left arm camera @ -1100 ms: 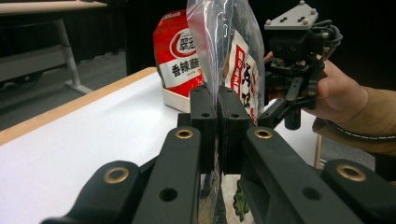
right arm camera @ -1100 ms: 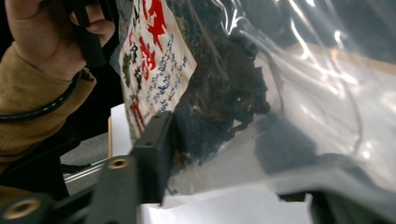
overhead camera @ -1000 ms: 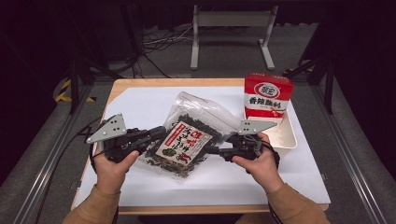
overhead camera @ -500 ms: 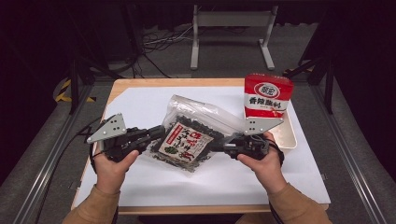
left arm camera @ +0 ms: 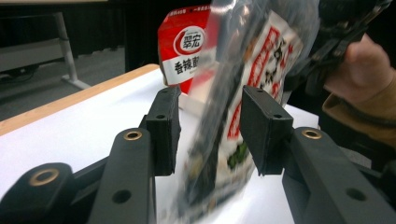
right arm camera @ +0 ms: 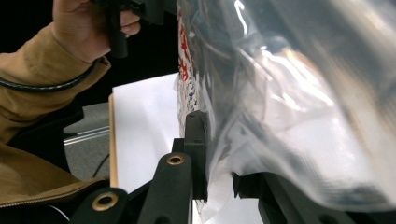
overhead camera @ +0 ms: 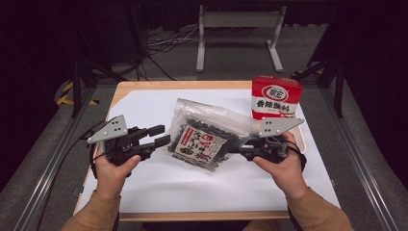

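Seaweed bag (overhead camera: 202,142) lifted since before, red packet (overhead camera: 275,97) just behind.

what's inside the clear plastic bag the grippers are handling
The clear plastic bag holds dark, crinkly dried pieces, probably seaweed, visible through its upper part. A white and red printed label covers the lower front, hiding what lies behind it.

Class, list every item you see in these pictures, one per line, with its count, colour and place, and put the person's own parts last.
Seaweed bag: 1, clear with dark contents and a red-and-white label, mid-table between both tongs.
Red packet: 1, red and white, upright at the table's far right.
Tray: 1, cream, under the red packet.
Table: 1, wooden edge, white top.
Left tongs: 1, black, open, bag edge between the jaws.
Right tongs: 1, black, shut on the bag.
Hands: 2, tan sleeves, near edge.
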`<state>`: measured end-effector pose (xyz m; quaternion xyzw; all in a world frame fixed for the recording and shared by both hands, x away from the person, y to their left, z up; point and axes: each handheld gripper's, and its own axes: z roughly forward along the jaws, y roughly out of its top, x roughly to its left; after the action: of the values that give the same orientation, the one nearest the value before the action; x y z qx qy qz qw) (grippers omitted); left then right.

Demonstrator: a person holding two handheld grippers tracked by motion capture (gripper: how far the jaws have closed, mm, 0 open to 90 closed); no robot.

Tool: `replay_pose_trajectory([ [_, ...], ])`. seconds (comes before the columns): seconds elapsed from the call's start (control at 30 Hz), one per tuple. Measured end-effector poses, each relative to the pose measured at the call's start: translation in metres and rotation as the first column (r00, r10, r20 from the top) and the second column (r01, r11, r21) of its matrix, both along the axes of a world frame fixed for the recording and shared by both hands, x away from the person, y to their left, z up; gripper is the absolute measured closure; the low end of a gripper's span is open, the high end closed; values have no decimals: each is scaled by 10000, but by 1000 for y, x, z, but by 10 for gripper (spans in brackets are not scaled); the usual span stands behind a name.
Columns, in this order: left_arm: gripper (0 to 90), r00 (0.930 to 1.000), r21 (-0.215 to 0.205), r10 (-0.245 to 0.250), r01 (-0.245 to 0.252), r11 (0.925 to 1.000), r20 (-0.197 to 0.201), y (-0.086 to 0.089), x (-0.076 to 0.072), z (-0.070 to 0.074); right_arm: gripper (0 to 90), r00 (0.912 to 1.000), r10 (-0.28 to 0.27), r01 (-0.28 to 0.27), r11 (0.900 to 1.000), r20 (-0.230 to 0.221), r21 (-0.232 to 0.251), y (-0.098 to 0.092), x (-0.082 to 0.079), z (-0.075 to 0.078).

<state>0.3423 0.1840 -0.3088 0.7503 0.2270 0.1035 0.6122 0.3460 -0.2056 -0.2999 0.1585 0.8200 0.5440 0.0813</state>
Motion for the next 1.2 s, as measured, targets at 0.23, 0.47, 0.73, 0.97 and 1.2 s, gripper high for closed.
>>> replay_pose_trajectory([
  [0.23,555,9997,19,221,-221,9998,-89,5,2,-1,782,9962,-842,853,9952,241,-481,-25,0,20],
  [0.47,538,9991,47,397,-396,9992,-178,8,4,-3,781,9911,-1270,1298,9886,401,-761,-41,1,33],
  [0.73,517,9979,118,582,-579,9983,-298,11,7,-6,780,9839,-1684,1739,9794,603,-1024,-56,2,45],
  [0.97,516,9970,149,642,-636,9979,-423,14,7,-7,780,9738,-2143,2226,9663,757,-1290,-68,1,61],
  [1.2,509,9959,235,772,-762,9968,-466,16,11,-10,780,9647,-2507,2604,9536,805,-1512,-77,1,76],
])
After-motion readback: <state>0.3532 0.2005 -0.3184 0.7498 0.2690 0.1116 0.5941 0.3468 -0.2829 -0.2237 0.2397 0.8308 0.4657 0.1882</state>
